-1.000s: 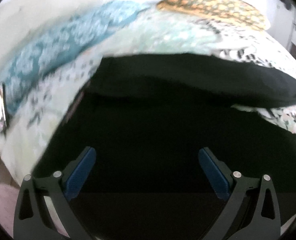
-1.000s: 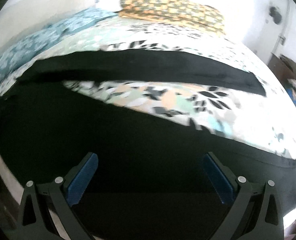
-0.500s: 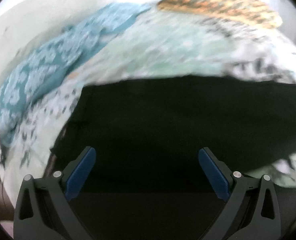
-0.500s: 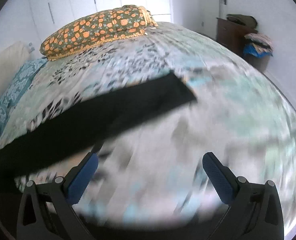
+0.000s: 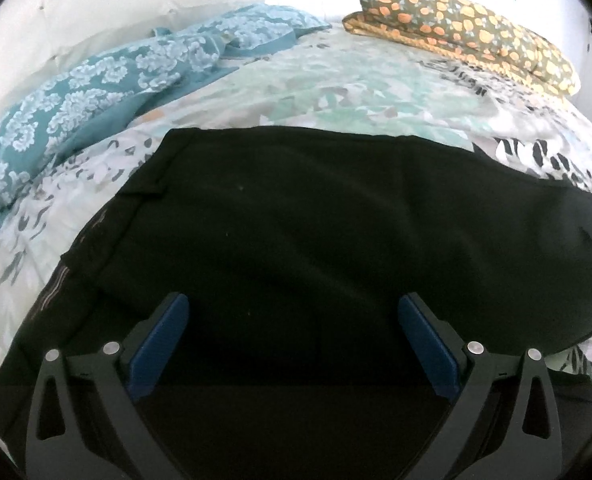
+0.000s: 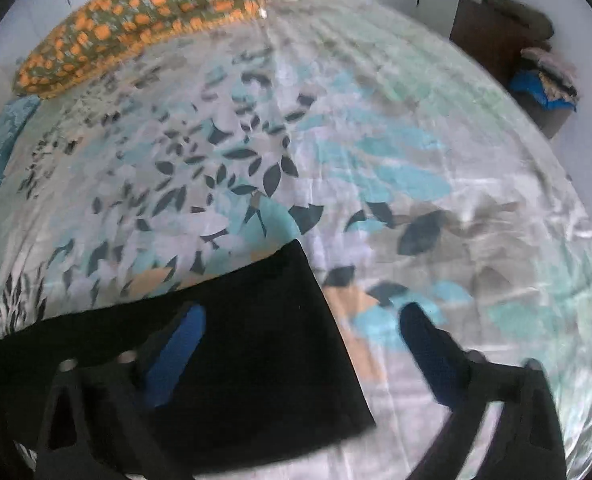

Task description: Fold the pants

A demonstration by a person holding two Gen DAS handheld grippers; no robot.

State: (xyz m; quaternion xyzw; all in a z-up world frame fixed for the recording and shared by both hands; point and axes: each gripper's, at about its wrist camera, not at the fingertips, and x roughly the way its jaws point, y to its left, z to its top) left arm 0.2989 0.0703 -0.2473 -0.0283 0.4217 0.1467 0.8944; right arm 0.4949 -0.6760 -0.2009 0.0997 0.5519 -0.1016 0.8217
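Left wrist view first: my left gripper hangs over the waist end of the black pants, its blue pads spread wide apart with nothing between them. The pants lie flat on the leaf-print bedspread, filling the near half of the view; the waistband edge runs along the left side, and the dark cloth stretches away to the right. Beyond them, far left, lies a teal floral pillow, and far right a folded quilt with orange spots.

From the right wrist, my right gripper is also spread open and holds nothing. The picture is somewhat blurred. The hem end of the pants sits near and to the left, its square corner lying on the bedspread. My left pad is over the black cloth, while the right pad is over bare bedspread, just beside the hem edge. The orange-spotted quilt lies far left, and a dark cabinet with a heap of clothes stands far right off the bed.
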